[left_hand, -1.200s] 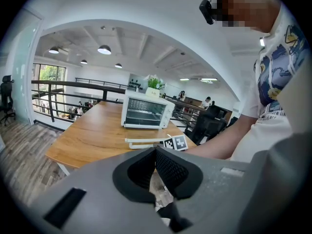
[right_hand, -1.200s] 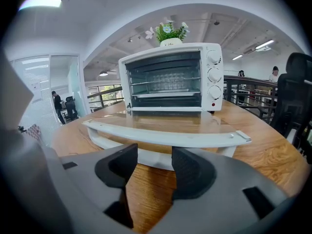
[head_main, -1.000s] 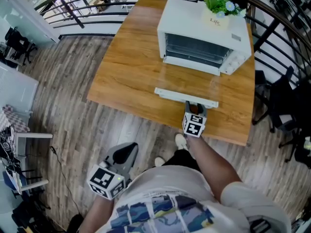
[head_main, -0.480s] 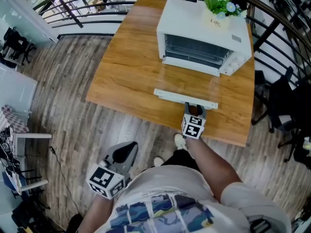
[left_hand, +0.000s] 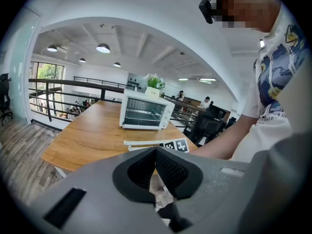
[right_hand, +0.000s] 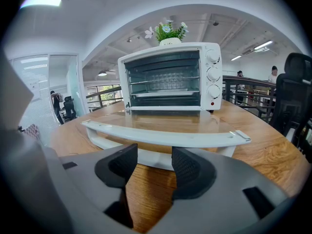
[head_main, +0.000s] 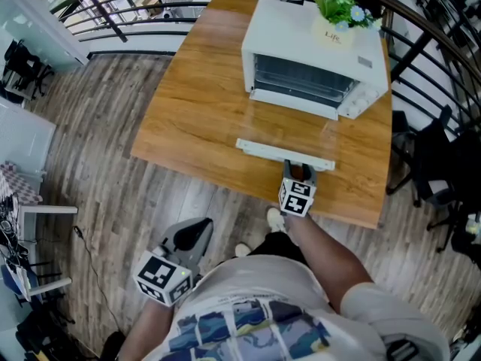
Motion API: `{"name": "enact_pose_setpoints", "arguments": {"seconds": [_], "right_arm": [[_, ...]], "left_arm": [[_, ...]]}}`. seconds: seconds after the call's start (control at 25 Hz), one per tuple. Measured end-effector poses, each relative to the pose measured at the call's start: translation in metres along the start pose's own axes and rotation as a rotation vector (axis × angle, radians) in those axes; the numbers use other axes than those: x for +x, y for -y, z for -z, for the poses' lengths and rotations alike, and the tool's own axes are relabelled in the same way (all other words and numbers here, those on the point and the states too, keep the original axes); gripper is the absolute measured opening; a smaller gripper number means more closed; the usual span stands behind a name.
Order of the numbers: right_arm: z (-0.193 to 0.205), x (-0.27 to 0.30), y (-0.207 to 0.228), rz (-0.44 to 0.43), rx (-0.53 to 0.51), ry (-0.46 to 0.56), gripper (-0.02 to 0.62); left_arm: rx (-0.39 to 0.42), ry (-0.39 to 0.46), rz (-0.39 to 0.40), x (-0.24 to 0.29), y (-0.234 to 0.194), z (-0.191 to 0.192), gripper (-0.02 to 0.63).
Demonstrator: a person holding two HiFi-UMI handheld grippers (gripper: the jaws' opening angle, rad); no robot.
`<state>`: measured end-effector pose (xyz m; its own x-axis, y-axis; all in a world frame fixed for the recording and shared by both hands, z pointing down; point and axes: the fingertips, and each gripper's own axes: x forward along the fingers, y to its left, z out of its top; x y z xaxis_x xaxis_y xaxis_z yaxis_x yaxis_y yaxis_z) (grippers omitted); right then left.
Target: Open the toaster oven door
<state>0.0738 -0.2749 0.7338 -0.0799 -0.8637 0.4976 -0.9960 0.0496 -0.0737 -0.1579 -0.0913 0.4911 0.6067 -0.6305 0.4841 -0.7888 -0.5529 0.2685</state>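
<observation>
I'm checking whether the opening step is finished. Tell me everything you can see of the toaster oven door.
The toaster oven door is fully open, swung down about level over the table, hinged at the lower front of the toaster oven. It is clear glass in a white frame, with a white bar handle on two posts along its free edge. The right claw, jaws apart, sits just short of the handle, gripping nothing.
</observation>
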Motion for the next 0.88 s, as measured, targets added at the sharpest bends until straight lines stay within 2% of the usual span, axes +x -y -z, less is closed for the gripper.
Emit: {"name": "enact_pose_setpoints", "arguments": {"seconds": [0.88], "right_arm": [[-0.0012, -0.0018, -0.0015, -0.006, 0.001, -0.013, 0.215]], "left_arm": [[0.000, -0.017, 0.008, 0.0065, 0.0008, 0.0027, 0.003]]}}
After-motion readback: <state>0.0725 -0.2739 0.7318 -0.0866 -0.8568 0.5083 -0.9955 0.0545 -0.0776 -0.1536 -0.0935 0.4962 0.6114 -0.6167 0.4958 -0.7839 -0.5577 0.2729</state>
